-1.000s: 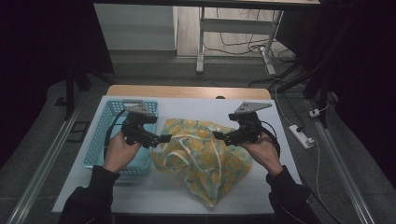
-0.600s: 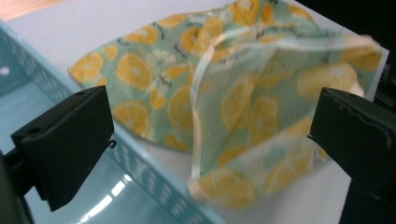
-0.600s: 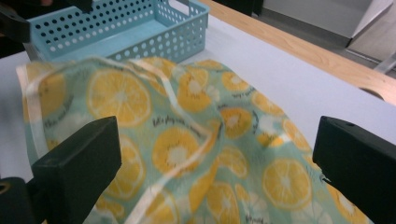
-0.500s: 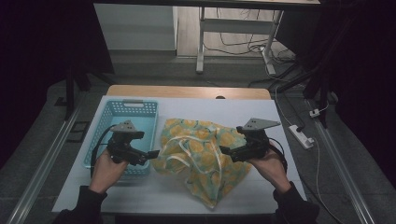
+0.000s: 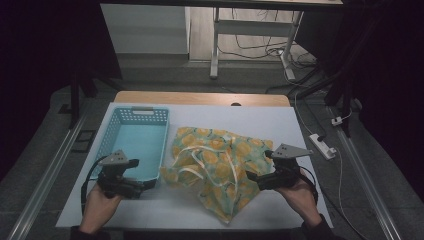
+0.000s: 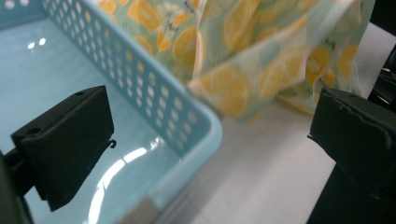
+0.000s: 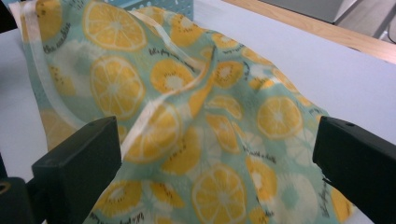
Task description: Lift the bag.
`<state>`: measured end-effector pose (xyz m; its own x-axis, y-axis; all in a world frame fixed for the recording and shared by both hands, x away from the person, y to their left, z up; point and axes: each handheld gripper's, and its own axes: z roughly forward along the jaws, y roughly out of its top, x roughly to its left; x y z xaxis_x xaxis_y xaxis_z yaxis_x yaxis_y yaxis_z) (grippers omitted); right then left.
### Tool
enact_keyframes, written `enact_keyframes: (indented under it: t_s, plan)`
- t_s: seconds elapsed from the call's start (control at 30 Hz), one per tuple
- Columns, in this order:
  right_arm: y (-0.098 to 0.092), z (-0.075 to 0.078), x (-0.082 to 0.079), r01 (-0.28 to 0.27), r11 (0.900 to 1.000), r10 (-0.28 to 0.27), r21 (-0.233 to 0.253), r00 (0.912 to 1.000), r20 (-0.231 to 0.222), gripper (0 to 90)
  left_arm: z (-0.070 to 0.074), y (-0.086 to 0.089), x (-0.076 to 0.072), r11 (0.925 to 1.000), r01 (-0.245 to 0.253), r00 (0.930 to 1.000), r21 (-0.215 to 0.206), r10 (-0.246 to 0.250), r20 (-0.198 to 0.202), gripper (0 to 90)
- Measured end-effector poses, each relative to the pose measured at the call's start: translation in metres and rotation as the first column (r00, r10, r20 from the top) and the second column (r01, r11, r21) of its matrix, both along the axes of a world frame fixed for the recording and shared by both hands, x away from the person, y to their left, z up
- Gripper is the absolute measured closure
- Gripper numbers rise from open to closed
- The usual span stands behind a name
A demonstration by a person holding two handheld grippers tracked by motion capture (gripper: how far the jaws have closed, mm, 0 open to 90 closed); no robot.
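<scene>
Left gripper (image 5: 150, 184) is seen at the near left of the table (image 5: 300, 130), held in the left hand (image 5: 97, 207), grey plate on top. Its tips sit just off the near right corner of the basket (image 5: 132, 145), pointing right toward the cloth (image 5: 220, 165). In the left gripper view the jaws are spread wide with nothing between them; one jaw is seen over the basket floor, the other over bare table, with the basket's corner rim (image 6: 205, 135) in the gap. No contact with the cloth is seen.

The basket, light blue and perforated, is placed at the left of the table, long axis running near to far. Nothing is seen inside it.

The cloth, teal with a lemon-slice print and pale straps, is laid crumpled at table centre, just right of the basket. Its left edge is close to the basket's right wall; touching or not cannot be told. A corner is trailed toward the near edge.

Right gripper (image 5: 251, 176) is seen at the near right, held in the right hand (image 5: 297, 195), pointing left, tips at the cloth's right edge. In the right gripper view the jaws are wide apart and the cloth (image 7: 187, 121) is spread flat beyond and between them; no fabric is pinched.
</scene>
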<state>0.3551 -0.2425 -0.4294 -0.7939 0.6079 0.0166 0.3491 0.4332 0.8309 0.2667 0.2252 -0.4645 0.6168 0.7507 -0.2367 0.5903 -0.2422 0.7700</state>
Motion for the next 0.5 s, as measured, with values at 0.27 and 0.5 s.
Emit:
enact_keyframes:
  t_s: [0.27, 0.5]
  plan:
    - [-0.022, -0.021, -0.019, 0.091, 0.996, -0.091, -0.018, 0.9958, -0.006, 0.0, -0.014, 0.015, -0.032, 0.9973, -0.074, 0.9972, -0.005, 0.074, 0.009, 0.0]
    - [-0.037, -0.046, -0.036, 0.123, 0.99, -0.125, -0.071, 0.9915, -0.035, 0.0, -0.033, 0.029, -0.055, 0.9894, -0.143, 0.9896, 0.027, 0.143, -0.011, 0.0]
